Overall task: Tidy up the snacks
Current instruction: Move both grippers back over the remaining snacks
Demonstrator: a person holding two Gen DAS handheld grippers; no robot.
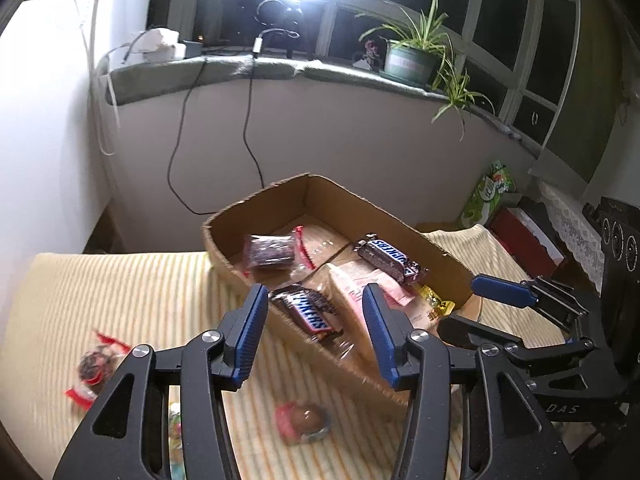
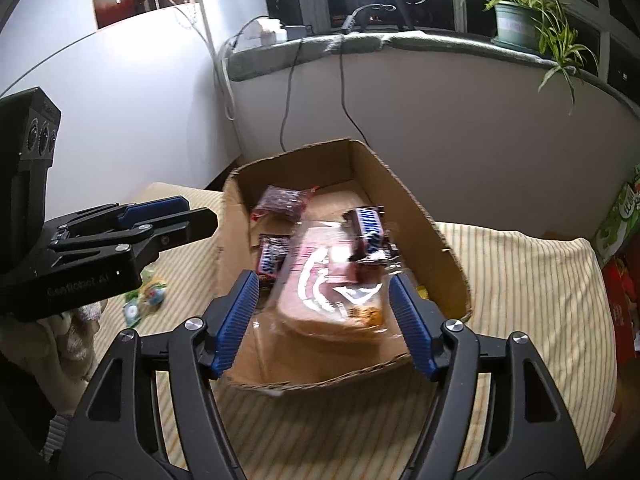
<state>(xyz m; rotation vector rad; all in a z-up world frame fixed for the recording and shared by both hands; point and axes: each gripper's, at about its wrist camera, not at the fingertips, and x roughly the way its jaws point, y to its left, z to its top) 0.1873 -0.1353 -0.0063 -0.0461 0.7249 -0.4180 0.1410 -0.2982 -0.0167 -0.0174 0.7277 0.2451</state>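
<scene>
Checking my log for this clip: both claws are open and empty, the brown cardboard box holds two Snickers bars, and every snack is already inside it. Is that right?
Not quite. Both claws, left claw and right claw, are open and empty, and the brown cardboard box holds two Snickers bars. But the left wrist view shows wrapped snacks outside it on the striped yellow cloth, such as a red-wrapped snack.

Matt cardboard box (image 1: 400, 216), glossy plastic wrappers (image 1: 390, 258), ribbed cloth (image 1: 120, 288).

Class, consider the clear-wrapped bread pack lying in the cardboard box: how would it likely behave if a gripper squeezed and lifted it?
The bread pack looks soft, so it would probably squash. Its glossy film may slip and crinkle. The Snickers bar resting on it would likely slide off.
</scene>
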